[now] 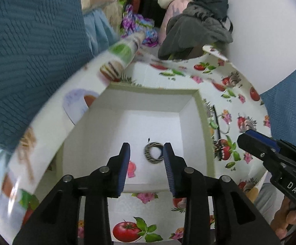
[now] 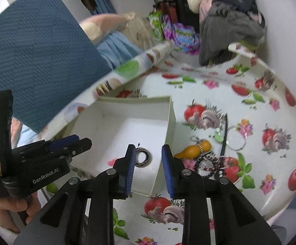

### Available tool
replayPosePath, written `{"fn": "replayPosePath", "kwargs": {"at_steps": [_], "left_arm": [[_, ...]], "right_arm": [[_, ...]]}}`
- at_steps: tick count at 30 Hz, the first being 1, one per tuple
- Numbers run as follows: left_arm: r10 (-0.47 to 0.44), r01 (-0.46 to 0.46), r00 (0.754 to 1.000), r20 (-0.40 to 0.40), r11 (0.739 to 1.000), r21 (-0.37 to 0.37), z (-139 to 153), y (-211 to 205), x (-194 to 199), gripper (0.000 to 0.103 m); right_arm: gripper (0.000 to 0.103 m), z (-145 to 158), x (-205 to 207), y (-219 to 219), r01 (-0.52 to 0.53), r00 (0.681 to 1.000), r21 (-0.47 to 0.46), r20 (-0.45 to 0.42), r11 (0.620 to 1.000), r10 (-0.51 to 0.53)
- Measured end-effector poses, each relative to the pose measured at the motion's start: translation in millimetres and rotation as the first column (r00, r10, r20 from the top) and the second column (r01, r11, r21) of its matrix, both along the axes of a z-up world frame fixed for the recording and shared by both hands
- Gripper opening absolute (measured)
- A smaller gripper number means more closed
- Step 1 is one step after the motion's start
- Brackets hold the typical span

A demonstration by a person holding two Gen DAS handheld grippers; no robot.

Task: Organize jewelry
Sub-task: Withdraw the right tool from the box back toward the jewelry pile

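Note:
A zebra-striped ring (image 1: pixel 153 152) lies flat on the floor of an open white box (image 1: pixel 154 90) on the fruit-print tablecloth. My left gripper (image 1: pixel 146 149) hangs over the box with its jaws apart; the ring shows between the fingertips, below them and untouched. My right gripper (image 2: pixel 149 150) is also open above the box (image 2: pixel 127 104), with the ring (image 2: pixel 146 159) beside its left finger. Right of the box lie a yellow gourd-shaped piece (image 2: pixel 194 150), a tangle of beads (image 2: pixel 209 161) and a silver hoop (image 2: pixel 235 137). Each gripper shows in the other's view: the right gripper (image 1: pixel 248 135) and the left gripper (image 2: pixel 80 140).
The tablecloth (image 2: pixel 250 94) curls up along its far edge. A blue textured cushion (image 1: pixel 29 51) rises at the left. Piled clothes (image 1: pixel 201 20) and a bright crumpled bag (image 1: pixel 137 24) sit behind the table. A hand (image 2: pixel 7 210) holds the left tool.

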State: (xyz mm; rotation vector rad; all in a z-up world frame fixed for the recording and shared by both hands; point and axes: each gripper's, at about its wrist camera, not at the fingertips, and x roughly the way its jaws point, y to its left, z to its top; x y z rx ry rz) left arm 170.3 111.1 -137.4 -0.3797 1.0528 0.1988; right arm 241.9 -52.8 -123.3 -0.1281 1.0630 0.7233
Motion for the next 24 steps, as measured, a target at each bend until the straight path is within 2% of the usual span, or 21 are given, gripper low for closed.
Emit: {"fn": "replayPosePath", "kwargs": {"at_steps": [3,13,18,24], "left_arm": [[0.003,-0.004,0.999,0.047,1.0,0.024,21.6,-6.1,-7.1,0.045],[-0.046,0.034,0.981,0.188,0.997,0.067,83.0,-41.6,-34.8,0.046],[-0.082,0.067,0.967,0.242,0.995,0.07,98.6,-64.9,-48.3,0.046],[-0.127,0.117,0.953,0.274,0.992,0.052,99.8,-95.9,-61.9,0.046]], "right_arm": [[0.024,24.2,-9.3,-10.3,0.007,0.999,0.033,0.048,0.999,-0.008],[0.024,88.6,-43.7,-59.8,0.048,0.981,0.125,0.178,0.991,-0.07],[0.024,102.9,-64.5,-89.3,0.085,0.969,0.141,0.218,0.986,-0.114],[0.024,103.7,-91.1,-126.4,0.136,0.956,0.135,0.243,0.982,-0.166]]}}
